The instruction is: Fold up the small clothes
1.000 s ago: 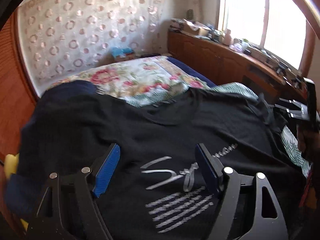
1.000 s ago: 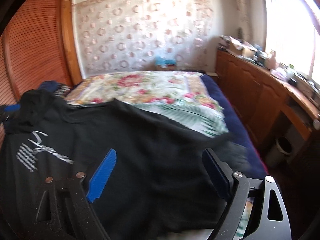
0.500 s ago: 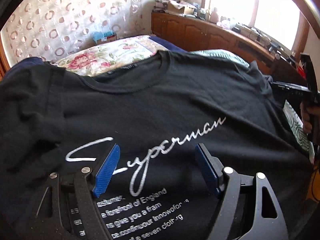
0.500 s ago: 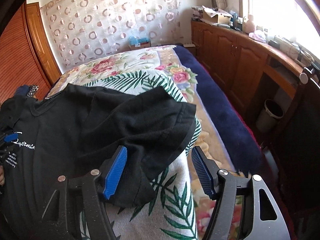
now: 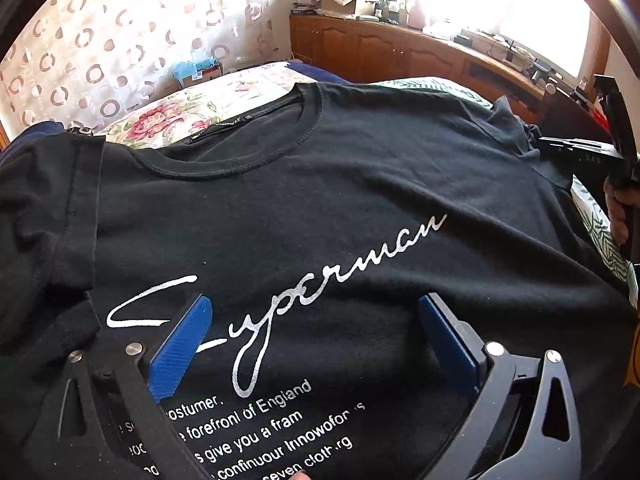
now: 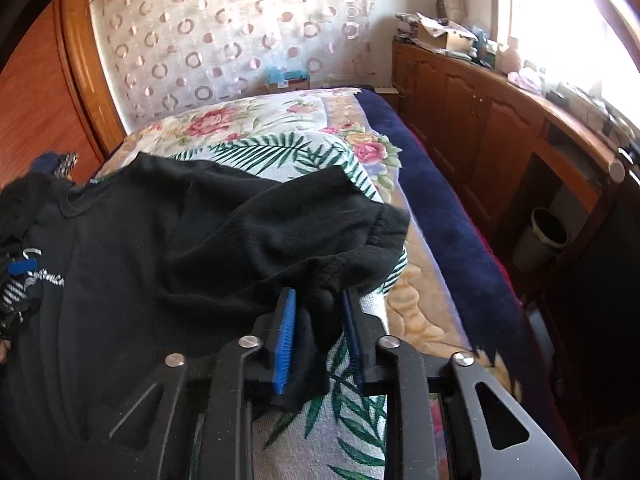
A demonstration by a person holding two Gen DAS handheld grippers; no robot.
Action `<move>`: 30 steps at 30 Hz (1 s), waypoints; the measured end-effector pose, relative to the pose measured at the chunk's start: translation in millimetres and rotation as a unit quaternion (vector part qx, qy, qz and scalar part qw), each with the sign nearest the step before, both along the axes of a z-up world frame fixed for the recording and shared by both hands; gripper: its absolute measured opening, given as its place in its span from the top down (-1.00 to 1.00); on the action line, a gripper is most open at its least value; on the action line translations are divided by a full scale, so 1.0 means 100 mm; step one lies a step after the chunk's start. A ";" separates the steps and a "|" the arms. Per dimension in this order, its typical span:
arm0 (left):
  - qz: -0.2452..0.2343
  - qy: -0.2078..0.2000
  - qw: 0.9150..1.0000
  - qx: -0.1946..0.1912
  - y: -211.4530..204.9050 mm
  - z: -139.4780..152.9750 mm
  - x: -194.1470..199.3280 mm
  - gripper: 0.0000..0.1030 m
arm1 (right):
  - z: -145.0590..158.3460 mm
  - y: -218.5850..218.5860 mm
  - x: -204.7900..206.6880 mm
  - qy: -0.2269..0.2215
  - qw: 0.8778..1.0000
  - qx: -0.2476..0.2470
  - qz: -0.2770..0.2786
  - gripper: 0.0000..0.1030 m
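- A bed [image 6: 440, 264] fills the middle of the room, running from near to far, with a dark blue edge along its right side.
- A floral bedspread [image 6: 248, 120] covers the far part of the bed, and a white cover with green palm leaves [image 6: 348, 412] lies over the near part.
- A black T-shirt [image 5: 320, 200] lies front side up on the bed, spread across the near half. Its round collar points to the far end, and silver script reading "Superman" crosses the chest, with lines of small white print below it.
- A wooden cabinet [image 6: 480, 120] runs along the right wall under a bright window, its top crowded with boxes and small items.
- A curtain with ring patterns [image 6: 224, 40] hangs on the far wall.
- A wooden door [image 6: 44, 120] stands at the left.
- The left claw [image 5: 312, 340] hovers low over the shirt's chest print, its two blue-padded fingers [image 5: 180, 348] wide apart with nothing between them.
- The right claw [image 6: 318, 336] is at the shirt's right sleeve, near the right edge of the bed. Its blue pads are drawn close together and clamped on a bunch of the black sleeve fabric, which rises in a fold just beyond the fingers.
- A pale waste bin [image 6: 540, 240] stands on the floor beside the cabinet.
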State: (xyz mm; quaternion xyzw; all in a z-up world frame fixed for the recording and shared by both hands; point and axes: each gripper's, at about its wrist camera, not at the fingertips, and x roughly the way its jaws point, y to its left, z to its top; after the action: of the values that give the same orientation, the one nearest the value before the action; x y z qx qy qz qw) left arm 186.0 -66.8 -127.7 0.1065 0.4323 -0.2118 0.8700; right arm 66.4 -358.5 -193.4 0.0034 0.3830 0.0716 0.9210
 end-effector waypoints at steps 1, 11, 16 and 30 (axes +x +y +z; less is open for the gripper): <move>0.000 0.000 1.000 0.000 0.00 0.00 0.00 -0.99 | 0.00 0.01 0.01 0.000 1.000 -0.001 0.004 0.84; 0.000 0.001 1.000 -0.001 0.00 0.01 0.01 -0.99 | 0.27 0.25 0.01 -0.055 0.997 -0.008 0.047 0.88; 0.013 0.002 1.000 -0.003 0.04 0.01 0.01 -0.99 | 0.46 0.62 -0.03 -0.081 0.991 0.000 0.108 0.88; 0.073 -0.069 0.993 -0.055 0.65 0.78 -0.36 -0.99 | 0.11 0.97 -0.01 -0.039 0.980 0.036 0.194 0.27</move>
State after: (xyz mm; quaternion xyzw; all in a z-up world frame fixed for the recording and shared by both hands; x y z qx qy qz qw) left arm 149.8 -2.2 -49.2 0.0407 0.3658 -0.1640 0.9152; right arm 65.2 -261.5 -182.1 -0.0411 0.3372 0.2627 0.9031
